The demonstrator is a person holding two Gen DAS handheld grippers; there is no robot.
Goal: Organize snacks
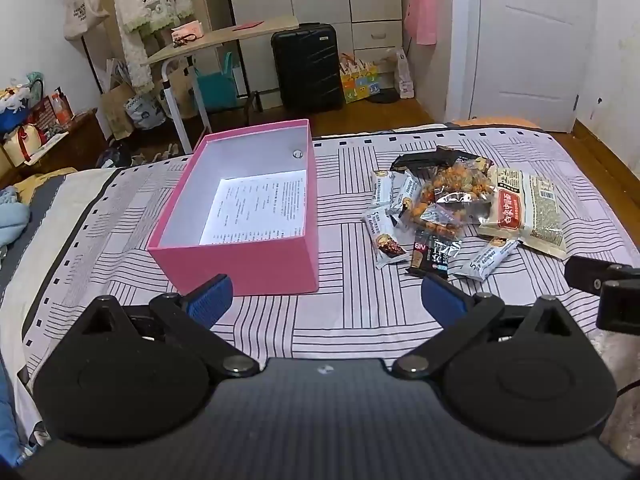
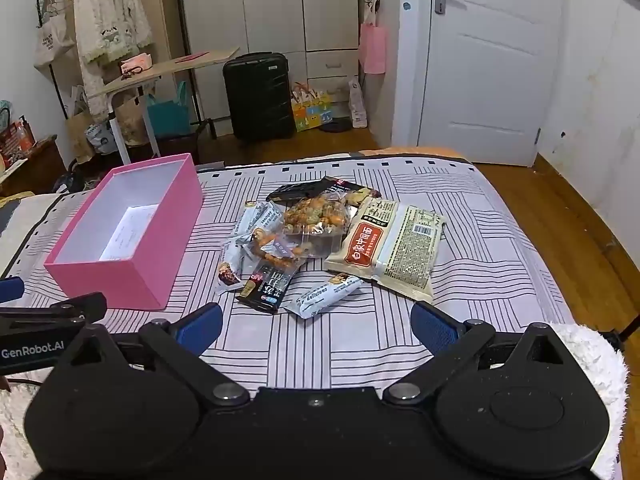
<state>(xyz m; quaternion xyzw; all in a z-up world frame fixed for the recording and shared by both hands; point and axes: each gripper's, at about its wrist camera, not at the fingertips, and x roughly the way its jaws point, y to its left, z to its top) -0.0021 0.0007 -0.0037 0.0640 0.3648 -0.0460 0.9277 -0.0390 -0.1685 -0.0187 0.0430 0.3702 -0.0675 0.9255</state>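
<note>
**Inspector A:** Starting at the left, a pink box (image 1: pixel 240 216) is recorded on the patterned bedspread (image 1: pixel 352 320), lid off, with a printed sheet (image 1: pixel 260 208) lying flat on its floor. No snack is seen inside.

**Inspector B:** Confirmed. The left gripper (image 1: pixel 324 296) is noted just short of the box's near wall, its blue pads spread wide, nothing between them and nothing touched.

**Inspector A:** To the right of the box, apart from it, the snack pile (image 2: pixel 320 240) is logged. Small grey bar wrappers (image 2: pixel 324 294) are noted at its left and near edges, a black packet (image 2: pixel 266 286) at the front, and a clear bag of orange-brown pieces (image 2: pixel 316 216) in the middle, resting on the others.

**Inspector B:** At the pile's right side a large beige noodle pack (image 2: pixel 394 248) with a red label is observed, lying flat and overlapping the clear bag's edge.

**Inspector A:** The right gripper (image 2: pixel 316 324) is recorded near the front of the pile, jaws fully apart, empty, clear of every wrapper.
</note>
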